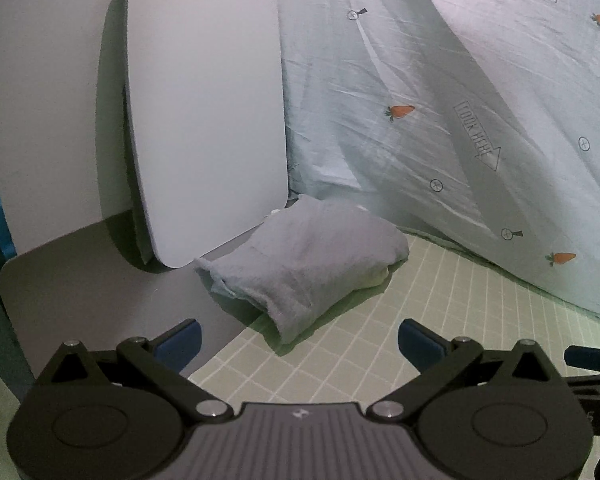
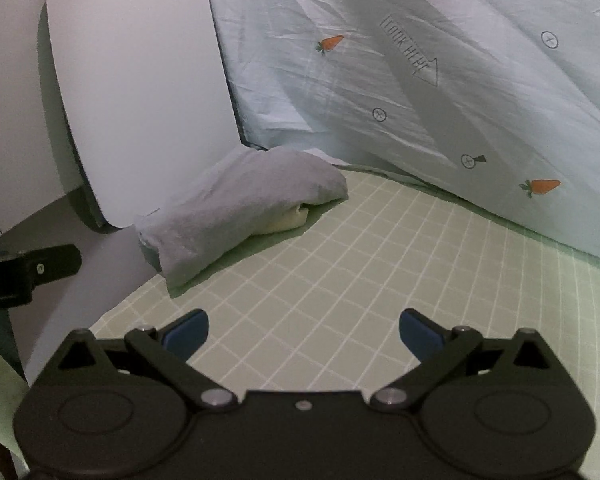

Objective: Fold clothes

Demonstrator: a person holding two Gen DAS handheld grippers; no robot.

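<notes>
A folded grey garment (image 1: 308,260) lies on the green checked sheet (image 1: 420,320), its left end over the edge of a grey board. A pale yellow layer shows under its right fold. My left gripper (image 1: 300,342) hovers just in front of it, open, nothing between its blue pads. In the right wrist view the same grey garment (image 2: 244,204) sits ahead and to the left. My right gripper (image 2: 304,332) is open over the bare checked sheet (image 2: 360,280), well short of the garment. The left gripper's black body (image 2: 28,272) shows at the left edge.
A white rounded board (image 1: 204,120) leans upright behind the garment, against a pale wall. A light blue quilt with carrot prints (image 1: 480,100) slopes down on the right, also seen as a light blue quilt (image 2: 440,80). A flat grey board (image 1: 100,288) lies at the left.
</notes>
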